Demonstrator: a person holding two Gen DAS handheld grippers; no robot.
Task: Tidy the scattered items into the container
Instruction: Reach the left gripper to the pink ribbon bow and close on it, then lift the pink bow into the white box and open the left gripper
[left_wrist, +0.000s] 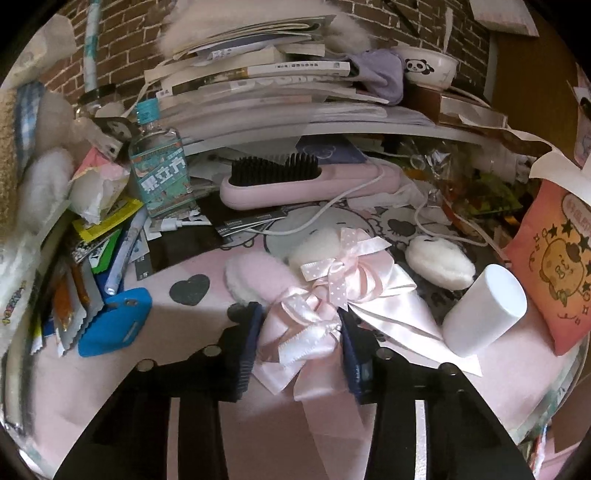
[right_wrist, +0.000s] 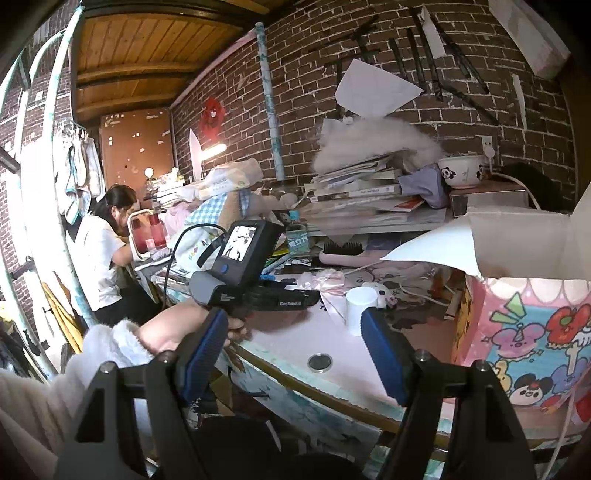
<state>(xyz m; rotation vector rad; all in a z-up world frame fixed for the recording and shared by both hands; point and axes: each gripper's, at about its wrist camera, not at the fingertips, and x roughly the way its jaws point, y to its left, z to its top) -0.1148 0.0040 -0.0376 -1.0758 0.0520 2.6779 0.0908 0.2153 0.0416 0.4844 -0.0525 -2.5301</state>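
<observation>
A pink satin ribbon bow (left_wrist: 306, 325) lies on the pink table mat, and its ribbons fill the narrowed gap between the blue pads of my left gripper (left_wrist: 301, 343), which is shut on it. Beside it lie a pink puff (left_wrist: 255, 277), a white puff (left_wrist: 439, 262) and a tipped white cylinder (left_wrist: 484, 310). The cartoon-printed box (right_wrist: 535, 350) stands at the right with its flaps up. My right gripper (right_wrist: 295, 358) hangs open over the table's front edge with nothing in it. In the right wrist view a hand (right_wrist: 166, 332) holds the left gripper's handle near the bow (right_wrist: 328, 290).
Snack packets and a blue case (left_wrist: 114, 325) crowd the left. Behind stand a bottle (left_wrist: 162, 173), a pink hairbrush (left_wrist: 295, 184) with its white cable, stacked books (left_wrist: 258, 74) and a panda bowl (left_wrist: 428, 68). A round disc (right_wrist: 320, 361) lies near the front edge. A person (right_wrist: 107, 251) sits far left.
</observation>
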